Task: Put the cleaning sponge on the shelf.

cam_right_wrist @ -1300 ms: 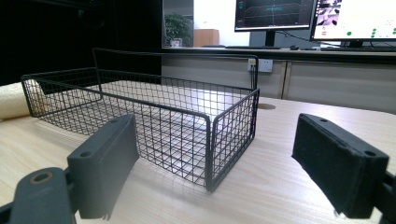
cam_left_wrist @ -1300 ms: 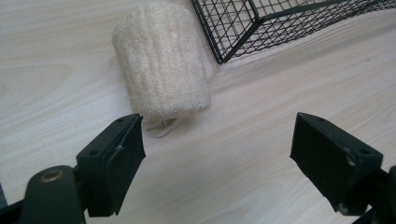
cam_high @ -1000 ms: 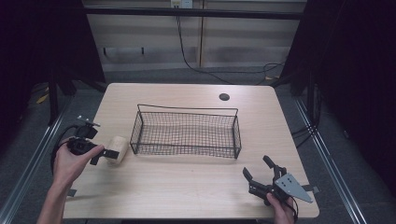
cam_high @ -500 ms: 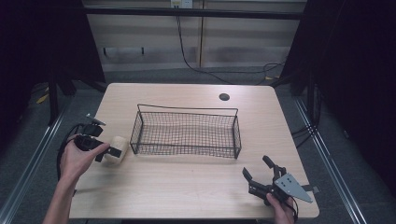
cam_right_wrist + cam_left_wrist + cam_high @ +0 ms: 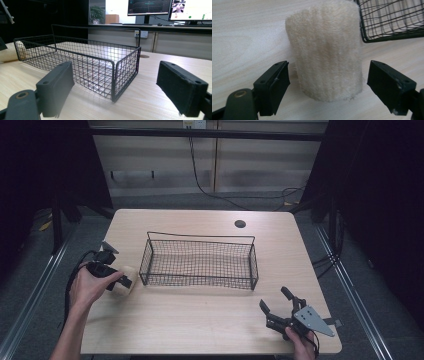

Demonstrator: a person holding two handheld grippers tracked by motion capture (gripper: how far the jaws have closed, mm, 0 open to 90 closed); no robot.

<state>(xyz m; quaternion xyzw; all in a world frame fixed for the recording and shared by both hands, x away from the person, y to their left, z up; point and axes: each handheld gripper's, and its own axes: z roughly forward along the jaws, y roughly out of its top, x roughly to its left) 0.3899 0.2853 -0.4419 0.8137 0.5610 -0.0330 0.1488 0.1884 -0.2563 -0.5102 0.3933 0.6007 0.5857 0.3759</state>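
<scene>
Here, the left hand-held gripper (image 5: 121, 281) is hovering near the left edge of the surface (image 5: 200, 320), gripped in the person's left hand (image 5: 87, 287). Its jaws are standing apart, one on each side of a cream fuzzy roll (image 5: 325, 50), and in the left gripper view neither pad is touching the fabric: a narrow gap is showing at the left jaw and a wider one at the right. The roll is standing upright on the surface, its ribbed pile facing the camera. In the high view the same roll (image 5: 125, 285) is sitting just beside the left end of a black wire basket (image 5: 200, 262), close to its front left corner; whether the two are touching cannot be told.

The basket is lying lengthwise across the middle of the surface, with one tall wire handle rising along its back side.

The right hand-held gripper (image 5: 279, 306) is resting low at the front right corner of the surface, held by the person's right hand (image 5: 300, 345), with its grey three-cornered plate on top. Its jaws are also spread wide, holding nothing, and in the right gripper view they are framing the near corner of the basket (image 5: 82, 62), well apart from it. A small dark round hole (image 5: 240, 224) is showing near the back edge of the surface.
</scene>
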